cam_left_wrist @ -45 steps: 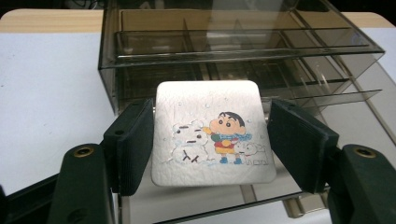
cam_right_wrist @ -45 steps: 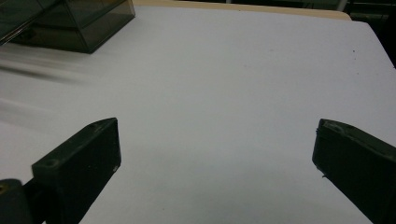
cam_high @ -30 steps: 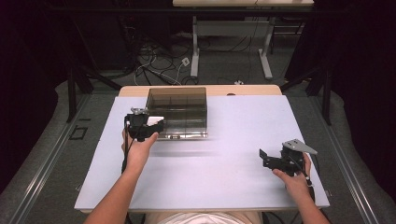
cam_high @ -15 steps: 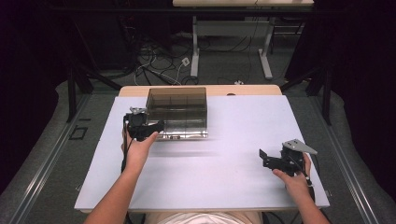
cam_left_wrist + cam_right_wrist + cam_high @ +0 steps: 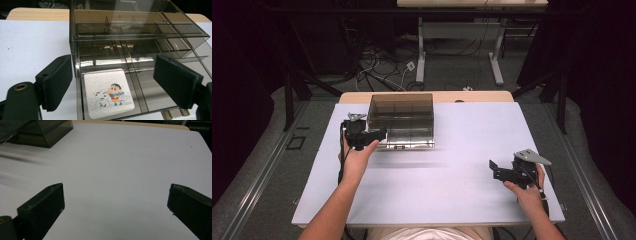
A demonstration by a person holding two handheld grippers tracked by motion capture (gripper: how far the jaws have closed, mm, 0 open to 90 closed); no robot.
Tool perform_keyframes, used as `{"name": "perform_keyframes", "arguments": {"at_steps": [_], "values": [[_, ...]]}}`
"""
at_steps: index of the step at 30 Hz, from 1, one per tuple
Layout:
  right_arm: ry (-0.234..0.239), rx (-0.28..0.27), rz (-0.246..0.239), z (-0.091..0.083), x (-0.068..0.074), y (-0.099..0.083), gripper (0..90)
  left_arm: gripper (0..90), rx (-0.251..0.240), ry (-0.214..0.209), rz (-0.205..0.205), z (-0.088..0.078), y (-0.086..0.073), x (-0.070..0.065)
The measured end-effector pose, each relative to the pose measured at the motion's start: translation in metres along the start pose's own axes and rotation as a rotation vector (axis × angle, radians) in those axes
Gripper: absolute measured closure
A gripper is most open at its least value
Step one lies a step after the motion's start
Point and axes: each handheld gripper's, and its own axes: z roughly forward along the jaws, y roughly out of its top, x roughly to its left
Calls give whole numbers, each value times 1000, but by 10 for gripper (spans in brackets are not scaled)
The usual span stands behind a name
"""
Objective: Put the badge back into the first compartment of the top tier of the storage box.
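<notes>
A smoky see-through drawer box (image 5: 402,117) stands at the back left of the white table (image 5: 472,145). Its bottom drawer (image 5: 150,100) is pulled out toward me. A white square card with a cartoon picture (image 5: 107,93) lies flat in the drawer's left compartment. My left gripper (image 5: 380,135) hovers at the box's front left corner, open, with its jaws on either side of the drawer and nothing between them (image 5: 113,72). My right gripper (image 5: 495,170) is held low over the table's right front, open and empty (image 5: 115,192), far from the box (image 5: 37,132).
The table's wooden back edge (image 5: 482,96) lies behind the box. Beyond it are cables on the floor (image 5: 382,75) and another table's white legs (image 5: 497,55). Dark floor surrounds the table on both sides.
A second ago the left gripper held a white card at the box's front. The card now lies in the drawer and the left jaws stand open. The right gripper has not moved.
</notes>
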Motion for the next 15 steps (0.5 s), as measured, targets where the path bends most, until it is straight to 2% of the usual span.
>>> {"name": "perform_keyframes", "arguments": {"at_steps": [15], "values": [[8, 6, 1, 0, 0, 0, 10, 3, -30, -64, 37, -13, 2, 6]]}}
